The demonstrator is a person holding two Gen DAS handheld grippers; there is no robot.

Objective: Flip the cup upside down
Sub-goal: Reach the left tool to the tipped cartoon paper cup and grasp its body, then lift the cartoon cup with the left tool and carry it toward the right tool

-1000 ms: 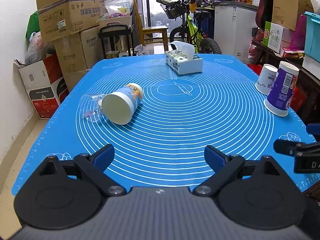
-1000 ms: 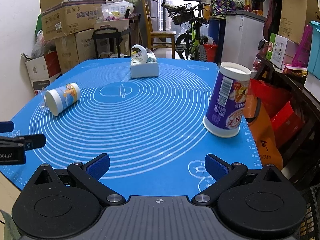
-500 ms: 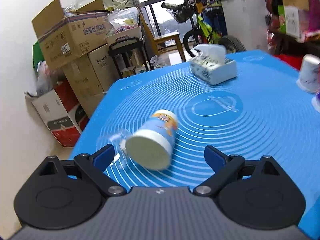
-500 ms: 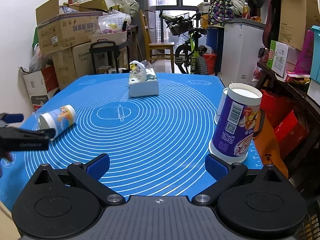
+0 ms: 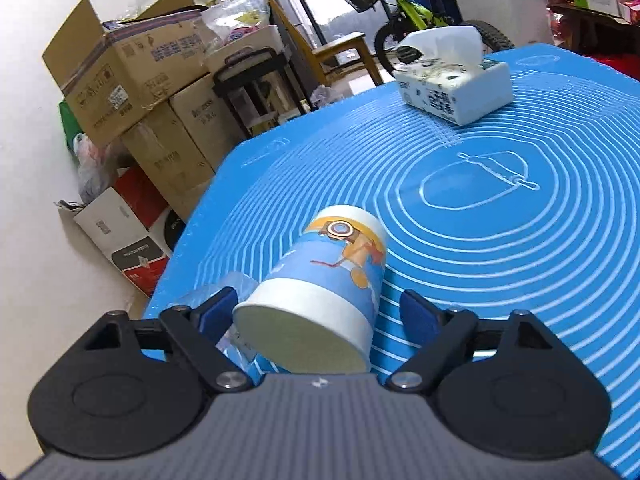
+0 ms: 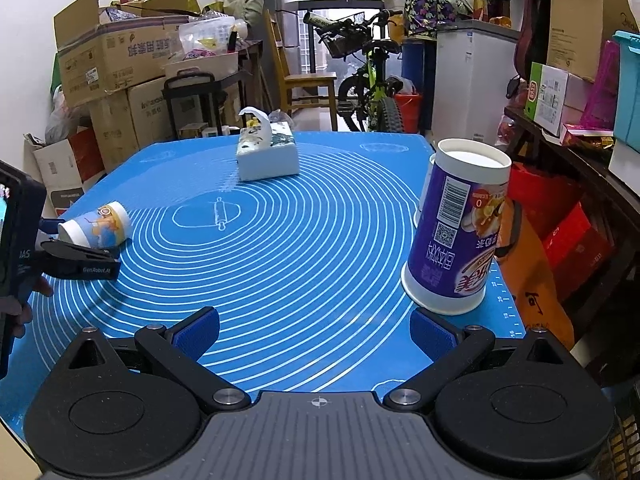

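Left wrist view: the left tongs (image 5: 316, 312) stand apart, straddling the cartoon cup (image 5: 320, 292), which lies on its side on the blue mat (image 5: 520, 280) near the counter's left edge, not yet gripped; clamping and turning remain. A clear plastic cup (image 5: 224, 292) lies just beside it. Farther off sits a tissue box (image 5: 452, 84). The right tongs (image 6: 316, 334) idle apart near an inverted purple cup (image 6: 456, 232).

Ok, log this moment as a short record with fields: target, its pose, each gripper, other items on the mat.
target: cartoon cup
pose: lying on its side on the blue mat
left gripper: open, fingers either side of the cup
right gripper: open, holding nothing
others: purple cup, upside down; tissue box
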